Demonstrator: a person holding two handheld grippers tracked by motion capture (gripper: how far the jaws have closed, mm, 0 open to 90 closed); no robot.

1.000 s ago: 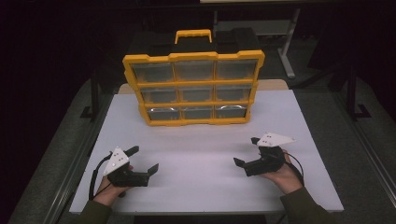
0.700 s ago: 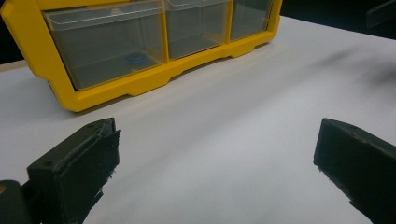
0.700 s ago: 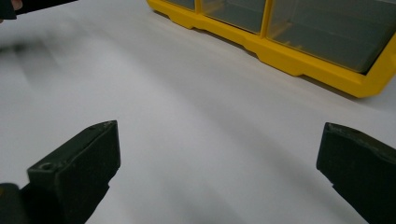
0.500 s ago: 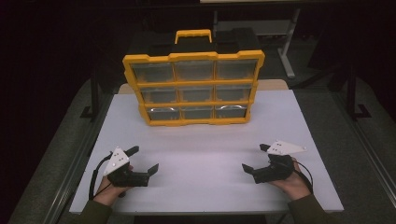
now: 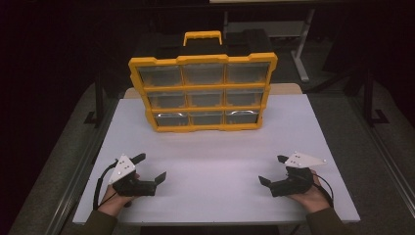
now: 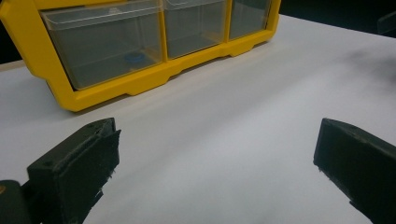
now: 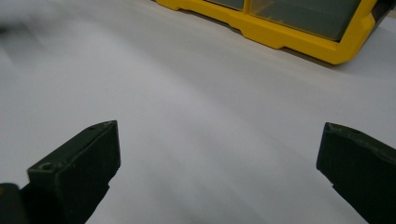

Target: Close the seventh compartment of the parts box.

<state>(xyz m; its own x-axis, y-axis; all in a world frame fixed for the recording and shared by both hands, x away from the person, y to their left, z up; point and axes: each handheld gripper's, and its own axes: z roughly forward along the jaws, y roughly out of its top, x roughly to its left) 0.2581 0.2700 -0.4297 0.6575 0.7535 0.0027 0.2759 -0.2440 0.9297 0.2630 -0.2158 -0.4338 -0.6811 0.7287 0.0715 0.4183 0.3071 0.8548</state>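
A yellow organizer box (image 5: 203, 93) with three rows of clear drawers and a carry handle stands upright at the back of the white table (image 5: 215, 161). My left gripper (image 5: 149, 168) rests near the front left edge, open, nothing between its jaws. My right gripper (image 5: 273, 170) sits near the front right, open and empty too. In the left gripper view the organizer (image 6: 140, 70) has its bottom-row drawers facing me, and a small blue item (image 6: 135, 58) lies inside the leftmost one. The right gripper view catches the organizer's lower right corner (image 7: 299, 39) beyond bare table.
A dark floor surrounds the table, with metal frame legs (image 5: 303, 49) behind the organizer at the back right. White tabletop stretches between the two grippers and up to the organizer's base.
My right gripper has drawn back toward the front right corner of the table and a little to the right. The left gripper and the organizer have stayed put.
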